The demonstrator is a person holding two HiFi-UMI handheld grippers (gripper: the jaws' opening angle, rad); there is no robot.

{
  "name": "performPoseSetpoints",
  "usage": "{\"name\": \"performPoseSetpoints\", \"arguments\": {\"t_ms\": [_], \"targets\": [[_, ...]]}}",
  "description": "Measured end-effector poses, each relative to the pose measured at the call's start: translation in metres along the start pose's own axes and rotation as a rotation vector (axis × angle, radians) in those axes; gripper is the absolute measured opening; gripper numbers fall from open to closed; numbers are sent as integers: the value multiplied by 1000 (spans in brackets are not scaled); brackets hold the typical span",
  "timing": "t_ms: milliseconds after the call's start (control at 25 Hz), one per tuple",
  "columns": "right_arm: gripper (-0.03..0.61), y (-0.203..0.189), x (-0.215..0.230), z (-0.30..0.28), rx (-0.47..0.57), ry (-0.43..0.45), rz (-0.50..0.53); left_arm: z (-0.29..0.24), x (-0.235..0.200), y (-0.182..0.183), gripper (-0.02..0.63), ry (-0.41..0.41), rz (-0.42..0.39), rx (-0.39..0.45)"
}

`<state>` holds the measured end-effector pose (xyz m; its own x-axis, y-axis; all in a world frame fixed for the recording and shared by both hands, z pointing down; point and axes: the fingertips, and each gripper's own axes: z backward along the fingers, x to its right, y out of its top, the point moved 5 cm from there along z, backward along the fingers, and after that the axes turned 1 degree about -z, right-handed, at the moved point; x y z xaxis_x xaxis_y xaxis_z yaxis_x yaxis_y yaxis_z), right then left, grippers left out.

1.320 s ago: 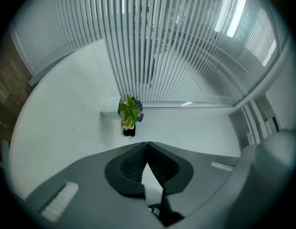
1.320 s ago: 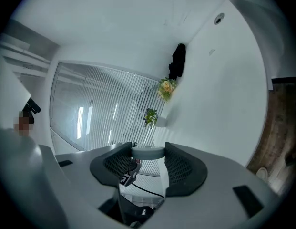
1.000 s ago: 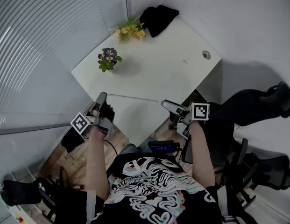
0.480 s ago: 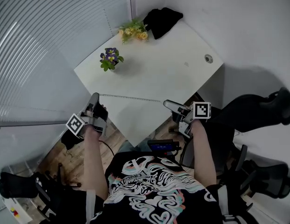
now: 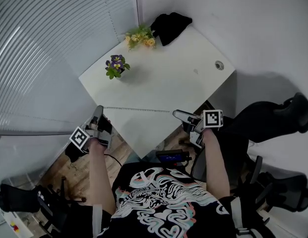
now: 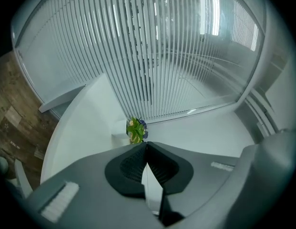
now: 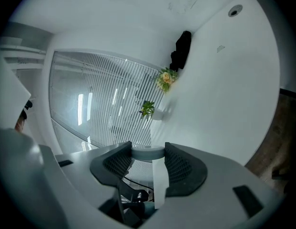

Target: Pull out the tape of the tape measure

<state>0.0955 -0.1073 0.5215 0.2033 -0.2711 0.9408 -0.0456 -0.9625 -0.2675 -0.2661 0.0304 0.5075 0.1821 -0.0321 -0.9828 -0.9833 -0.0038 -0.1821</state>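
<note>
tape measure [image 7: 148, 153]: small round pale-grey case, sat right at the tips of the right gripper [image 5: 176, 113]. That's just right of centre in the head view, over the near edge of the table [image 5: 168, 83].
tape [image 5: 139, 109]: thin pale strip with tiny marks. It's pulled out pretty much straight across the middle of the head view, from the case on the right to the left gripper [image 5: 97, 111] on the left. Can't tell if it touches the tabletop or hangs just above it.
right gripper: jaws partway apart, clamped on the round case from both sides. In its own view a white strip also drops down from the case, along the right-hand pad.
left gripper: jaws pinched together tip to tip, with the thin white tape nipped between the pads. It sits left of centre in the head view, just off the table's near-left edge.
table: white, set at an angle, fills the upper middle of the head view. There's a round cable hole [image 5: 219, 65] near its right side.
potted plant [image 5: 115, 65]: purple flowers, upper left part of the table, well away from both grippers.
yellow flowers [image 5: 140, 35]: at the far corner, top centre of the frame.
black cloth [image 5: 170, 25]: dark bundle right beside the yellow flowers.
blinds [image 5: 54, 43]: vertical slats filling the upper left.
office chair [image 5: 273, 115]: black, at the right edge.
</note>
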Motion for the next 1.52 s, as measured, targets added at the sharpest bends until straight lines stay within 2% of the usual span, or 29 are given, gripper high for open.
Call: {"name": "performPoseSetpoints", "arguments": {"t_ms": [360, 480, 600, 1000, 1520], "targets": [[219, 2, 11, 14, 7, -59, 13, 17, -2, 25, 3, 11, -21, 79], [219, 4, 6, 13, 6, -24, 36, 23, -2, 28, 3, 20, -32, 83], [219, 2, 12, 14, 4, -73, 5, 25, -1, 30, 3, 22, -35, 91], [219, 1, 20, 17, -24, -112, 23, 36, 0, 36, 3, 34, -34, 137], [219, 5, 26, 12, -26, -148, 5, 18, -16, 23, 3, 51, -22, 65]]}}
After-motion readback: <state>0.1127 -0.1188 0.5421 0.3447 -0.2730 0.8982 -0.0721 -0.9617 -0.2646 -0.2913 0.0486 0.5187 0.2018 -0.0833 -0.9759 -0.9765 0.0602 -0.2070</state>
